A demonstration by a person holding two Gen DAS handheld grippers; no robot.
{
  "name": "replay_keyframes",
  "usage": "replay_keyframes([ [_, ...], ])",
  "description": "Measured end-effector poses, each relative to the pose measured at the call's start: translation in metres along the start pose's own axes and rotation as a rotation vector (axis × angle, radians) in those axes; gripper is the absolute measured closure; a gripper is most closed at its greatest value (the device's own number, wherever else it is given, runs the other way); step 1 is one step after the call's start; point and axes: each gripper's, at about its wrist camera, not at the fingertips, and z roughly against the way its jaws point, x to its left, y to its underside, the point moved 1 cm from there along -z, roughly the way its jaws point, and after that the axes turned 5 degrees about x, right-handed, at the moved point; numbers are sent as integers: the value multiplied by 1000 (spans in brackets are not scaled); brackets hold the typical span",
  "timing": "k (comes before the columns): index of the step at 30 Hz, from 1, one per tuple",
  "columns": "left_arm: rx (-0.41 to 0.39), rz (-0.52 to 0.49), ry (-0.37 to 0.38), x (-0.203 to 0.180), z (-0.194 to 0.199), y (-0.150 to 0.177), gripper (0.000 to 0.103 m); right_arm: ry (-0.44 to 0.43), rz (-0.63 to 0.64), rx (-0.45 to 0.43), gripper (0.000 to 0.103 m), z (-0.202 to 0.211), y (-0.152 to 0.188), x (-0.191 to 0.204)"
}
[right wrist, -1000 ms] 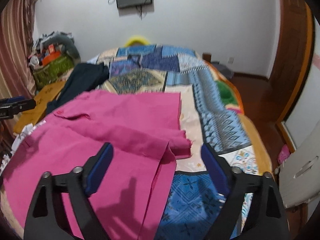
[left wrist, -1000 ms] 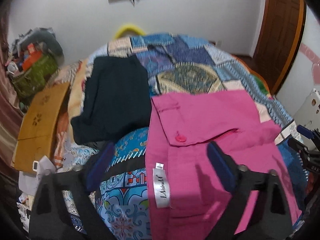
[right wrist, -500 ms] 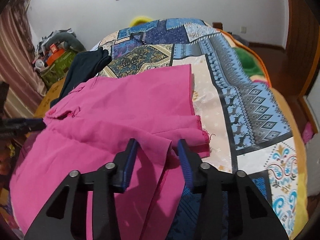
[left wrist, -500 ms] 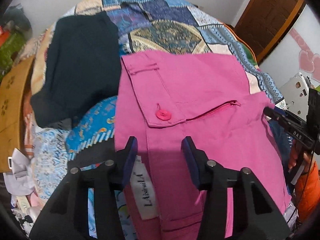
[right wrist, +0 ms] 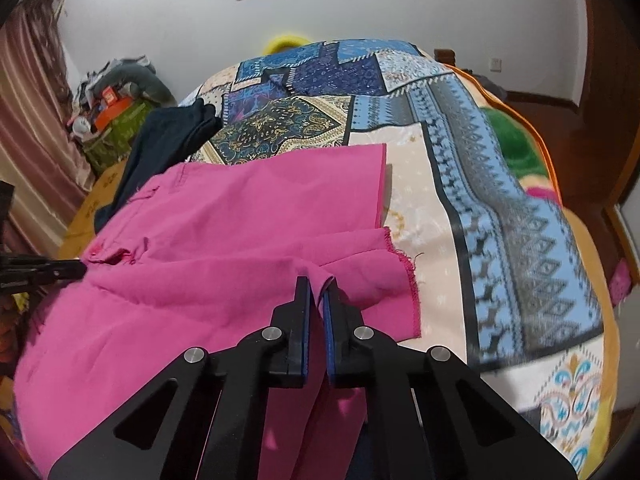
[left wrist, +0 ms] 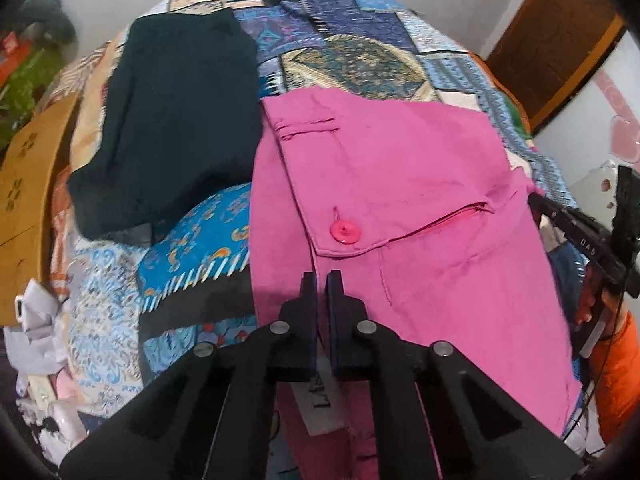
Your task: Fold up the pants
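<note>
Here, soft woven pink pants (left wrist: 400,184), frayed hem, both grippers pinching fabric

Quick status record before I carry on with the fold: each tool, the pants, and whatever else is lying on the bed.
left tool: shut on the pink pants, at the waistband end below the button
right tool: shut on a fold of the pink pants near the frayed hem
pants state: partly folded, spread on the patchwork bedspread
also on bed: dark garment, beside the pants at the waistband end
</note>
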Motion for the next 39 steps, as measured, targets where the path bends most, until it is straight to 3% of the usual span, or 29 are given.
replay_keyframes([
  [6, -64, -34, -114, -14, 5, 17, 97, 77, 75, 48, 99, -21, -10, 7],
  [13, -84, -80, -112, -18, 15, 10, 95, 83, 73, 61, 97, -10, -7, 4],
  [18, -129, -80, -89, -22, 28, -1, 82, 89, 59, 35, 90, 14, -4, -1],
  [21, -168, -87, -77, -24, 37, -12, 64, 103, 71, 1, 77, 28, -6, -2],
  [24, -183, -71, -56, -20, 37, -26, 55, 112, 63, -42, 66, 41, -11, -4],
  [28, -110, -31, -5, -8, 16, -42, 53, 99, 15, -80, 52, 45, -19, -12],
  [34, 40, 56, 114, 11, -26, -53, 54, 70, -58, -16, 52, 11, -18, -26],
  [36, 57, 68, 147, 13, -32, -55, 54, 52, -83, 15, 52, -3, -17, -30],
  [39, 81, 58, 194, 10, -37, -60, 68, 20, -109, 41, 52, -17, -15, -34],
])
